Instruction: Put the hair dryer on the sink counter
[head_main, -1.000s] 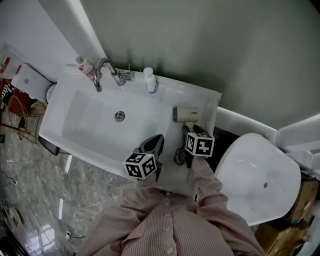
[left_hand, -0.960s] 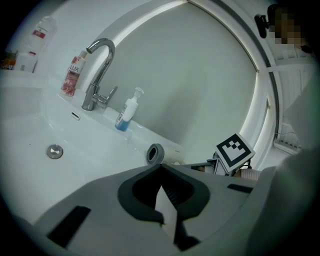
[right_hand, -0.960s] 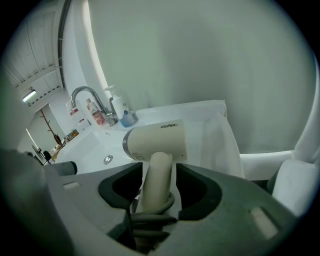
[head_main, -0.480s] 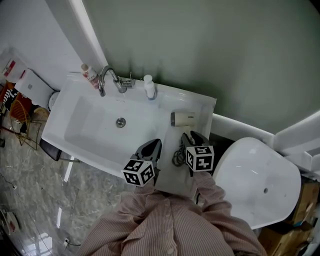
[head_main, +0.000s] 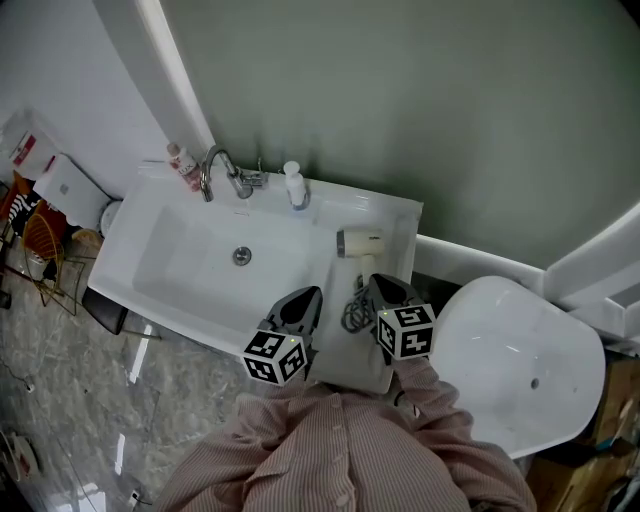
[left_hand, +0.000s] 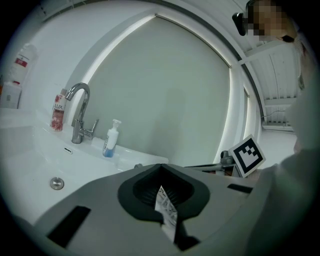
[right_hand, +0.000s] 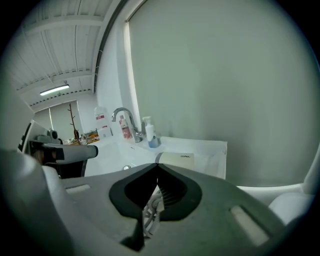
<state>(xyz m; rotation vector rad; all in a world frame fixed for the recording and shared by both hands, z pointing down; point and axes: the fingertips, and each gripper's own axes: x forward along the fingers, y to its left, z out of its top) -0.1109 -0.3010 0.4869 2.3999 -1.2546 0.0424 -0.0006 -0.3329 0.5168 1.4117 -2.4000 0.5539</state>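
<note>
The cream hair dryer (head_main: 360, 242) lies on its side on the white sink counter (head_main: 398, 215), right of the basin, and its coiled cord (head_main: 354, 312) trails toward me. In the right gripper view the dryer body (right_hand: 176, 159) shows just past the jaw tips. My right gripper (head_main: 378, 284) hovers over the cord, just short of the dryer's handle, shut and holding nothing. My left gripper (head_main: 312, 294) is shut too, over the basin's front right corner, well apart from the dryer.
A chrome faucet (head_main: 220, 170), a pump bottle (head_main: 296, 187) and a small pink bottle (head_main: 183, 163) stand along the back of the basin (head_main: 190, 275). A white toilet lid (head_main: 510, 360) sits to the right of the counter. A wire rack (head_main: 45, 240) stands at the far left.
My right gripper has drawn back from the dryer toward me and its jaws have closed empty. The dryer stays on the counter. The left gripper has hardly moved.
</note>
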